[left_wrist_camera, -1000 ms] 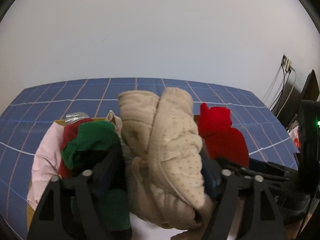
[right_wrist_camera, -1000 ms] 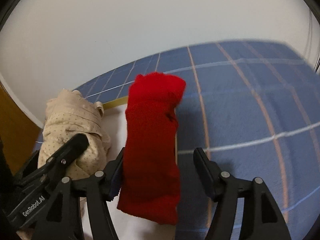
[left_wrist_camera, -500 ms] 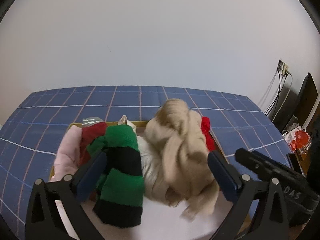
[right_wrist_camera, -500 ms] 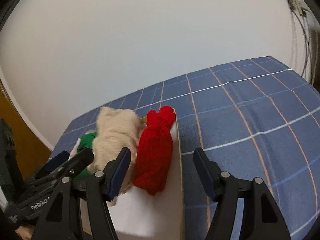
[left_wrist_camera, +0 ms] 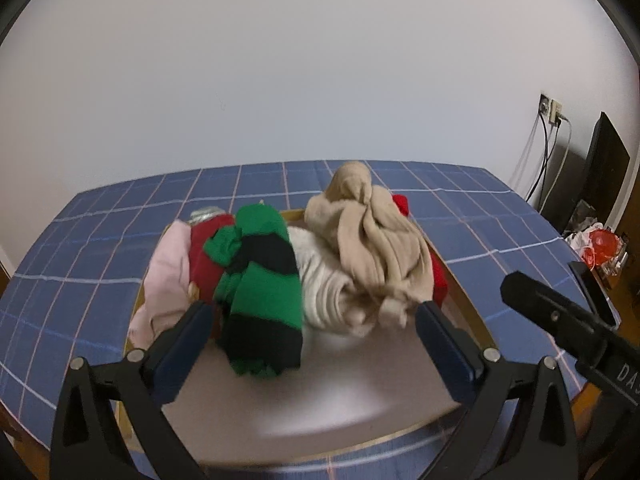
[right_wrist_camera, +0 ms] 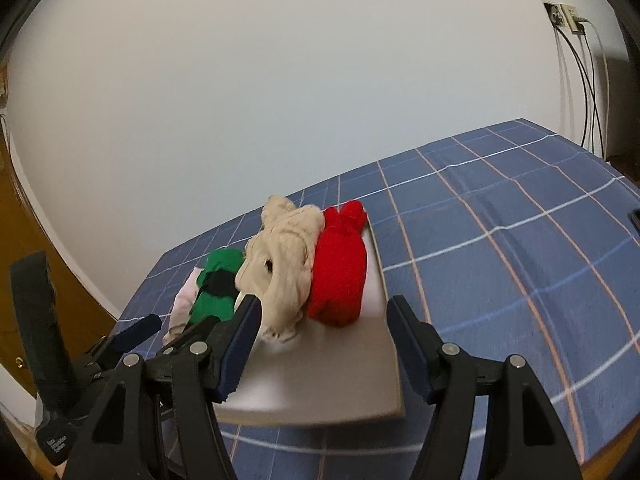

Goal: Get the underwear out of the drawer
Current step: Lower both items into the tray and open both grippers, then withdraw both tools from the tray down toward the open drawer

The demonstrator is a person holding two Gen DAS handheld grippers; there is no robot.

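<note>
A shallow wooden drawer (left_wrist_camera: pixel 466 304) with a pale floor (right_wrist_camera: pixel 340 372) lies on a blue checked tablecloth (left_wrist_camera: pixel 100 256). In it sit rolled garments: a beige bundle (left_wrist_camera: pixel 368 236) (right_wrist_camera: pixel 284 252), a red roll (right_wrist_camera: pixel 340 276) (left_wrist_camera: pixel 438 276), a green and black striped roll (left_wrist_camera: pixel 260 284) (right_wrist_camera: pixel 218 284), a dark red piece (left_wrist_camera: pixel 202 256), a pink piece (left_wrist_camera: pixel 168 276) and a cream knit (left_wrist_camera: pixel 324 284). My left gripper (left_wrist_camera: pixel 312 344) is open and empty, in front of the pile. My right gripper (right_wrist_camera: pixel 324 344) is open and empty, near the drawer's front.
A white wall stands behind the table. A wall socket with cables (left_wrist_camera: pixel 550 120) and a dark monitor (left_wrist_camera: pixel 604 168) are at the right. Red clutter (left_wrist_camera: pixel 600 240) sits beyond the table's right edge. A wooden door (right_wrist_camera: pixel 36 248) is at the left.
Both grippers have let go and pulled back. The beige bundle dropped from the left gripper and the red roll from the right gripper; both now lie in the drawer.
</note>
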